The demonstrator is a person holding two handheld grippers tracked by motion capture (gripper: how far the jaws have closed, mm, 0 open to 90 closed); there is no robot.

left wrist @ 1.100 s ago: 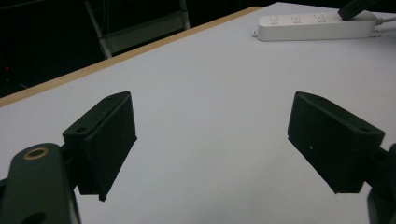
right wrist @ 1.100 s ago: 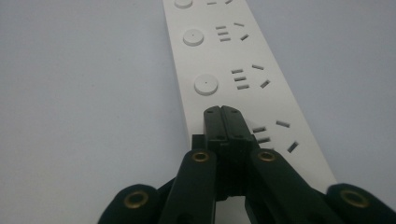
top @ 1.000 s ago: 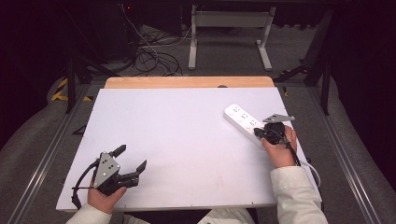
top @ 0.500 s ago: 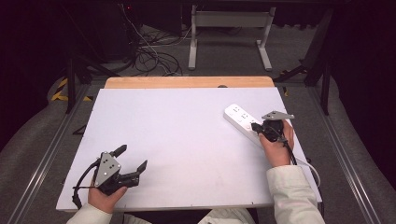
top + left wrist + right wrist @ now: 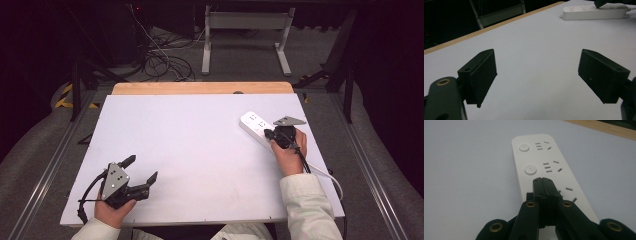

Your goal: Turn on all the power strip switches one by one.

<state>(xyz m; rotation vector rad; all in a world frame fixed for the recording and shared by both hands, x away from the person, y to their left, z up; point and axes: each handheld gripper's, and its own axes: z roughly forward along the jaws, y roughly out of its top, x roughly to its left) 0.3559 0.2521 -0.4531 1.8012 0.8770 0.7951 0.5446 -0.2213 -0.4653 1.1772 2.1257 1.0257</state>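
A white power strip point(image 5: 252, 124) lies slantwise at the right of the white table top point(image 5: 200, 140). My right gripper point(image 5: 269, 134) is shut with nothing between its jaws. Its joined tips point(image 5: 542, 180) rest over the middle of the power strip point(image 5: 541, 155), just short of two round switches. Whether they press on it I cannot tell. Near the front left my left gripper point(image 5: 141, 168) stands open and empty above bare table. In the left gripper view its jaws point(image 5: 536, 72) are spread wide, with the power strip point(image 5: 594, 12) far off at the top right.
The strip's white cable point(image 5: 325, 172) trails back past the right sleeve toward the table's right edge. A wooden board edge point(image 5: 200, 88) marks the far side. Beyond it stand a metal frame point(image 5: 245, 40) and loose floor cables point(image 5: 165, 60).
The right gripper has edged slightly along the power strip toward its far end. The left gripper has kept still.
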